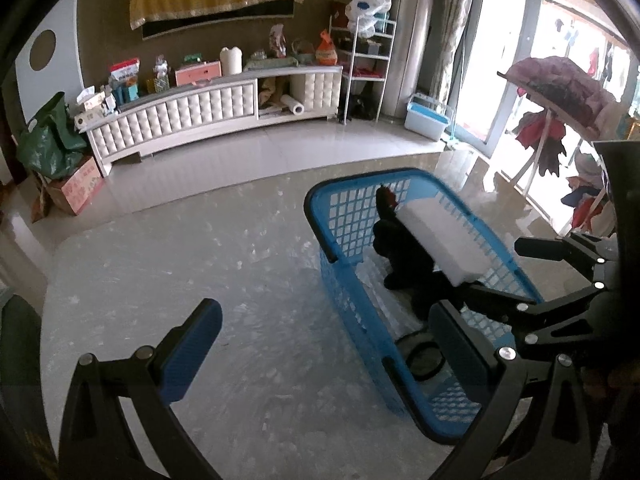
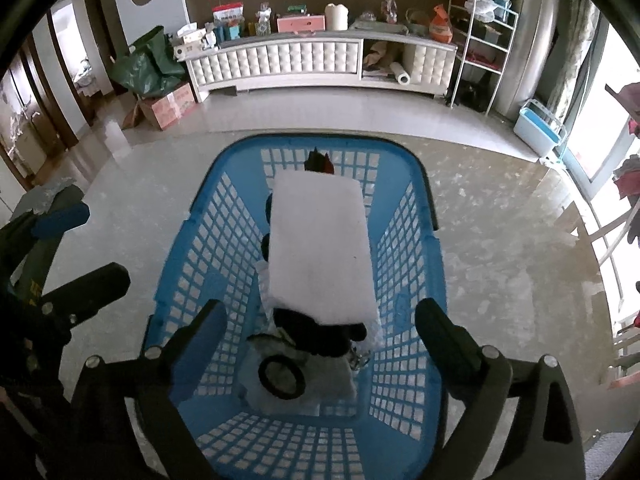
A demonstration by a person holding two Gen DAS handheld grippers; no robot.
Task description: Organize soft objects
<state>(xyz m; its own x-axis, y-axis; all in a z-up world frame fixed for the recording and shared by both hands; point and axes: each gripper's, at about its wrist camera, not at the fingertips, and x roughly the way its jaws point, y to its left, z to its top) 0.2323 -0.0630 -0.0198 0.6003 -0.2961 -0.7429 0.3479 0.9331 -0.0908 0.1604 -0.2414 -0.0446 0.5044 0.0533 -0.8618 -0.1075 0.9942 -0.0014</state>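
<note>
A blue plastic basket (image 2: 208, 240) stands on a grey marble-look table (image 2: 500, 260). Inside it a white foam block (image 2: 320, 240) lies on top of black soft items (image 2: 320, 336), with a clear packet bearing a black ring (image 2: 280, 376) at the near end. My right gripper (image 2: 322, 312) hangs open over the basket's near end, its pads apart from the block. My left gripper (image 1: 326, 312) is open over the table, just left of the basket (image 1: 352, 208), with nothing between its fingers. The left wrist view shows the block (image 1: 440, 240) and the right gripper (image 1: 492, 270).
A white padded cabinet (image 2: 280, 64) with clutter on top runs along the far wall. A green bag (image 2: 144, 64) and cardboard box (image 2: 168, 108) stand at its left, a wire shelf (image 2: 480, 48) and blue bin (image 2: 536, 128) at its right. A clothes rack (image 1: 560, 92) stands by the window.
</note>
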